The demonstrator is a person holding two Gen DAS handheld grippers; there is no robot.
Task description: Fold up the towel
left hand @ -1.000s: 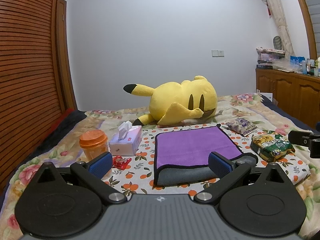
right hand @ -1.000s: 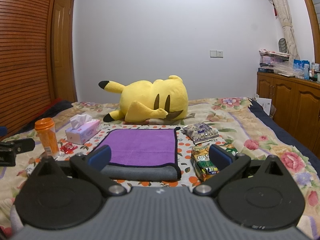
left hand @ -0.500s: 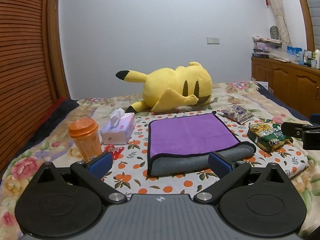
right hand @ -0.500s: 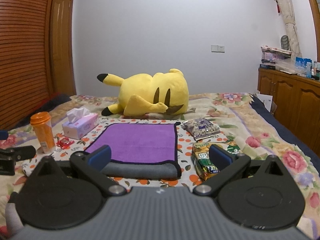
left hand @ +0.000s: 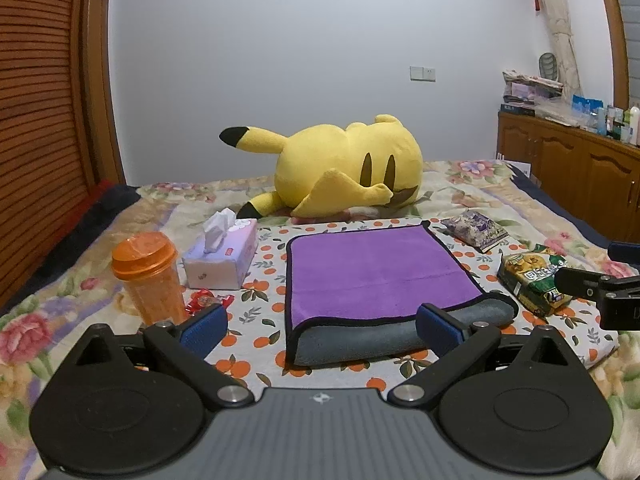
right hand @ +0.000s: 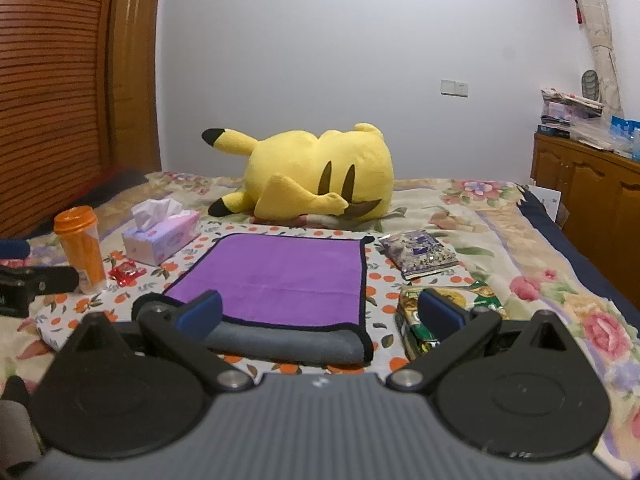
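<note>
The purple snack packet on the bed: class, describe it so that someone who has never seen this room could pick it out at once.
Start at the big yellow plush toy lying across the flowered bed. In front of it lies the purple towel with black edging; just off its far right corner is the flat, shiny purple snack packet. The green and yellow snack bag nearer the camera is bulkier.

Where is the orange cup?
In the left wrist view, the orange cup stands on the bed's left side, beside the tissue box.
</note>
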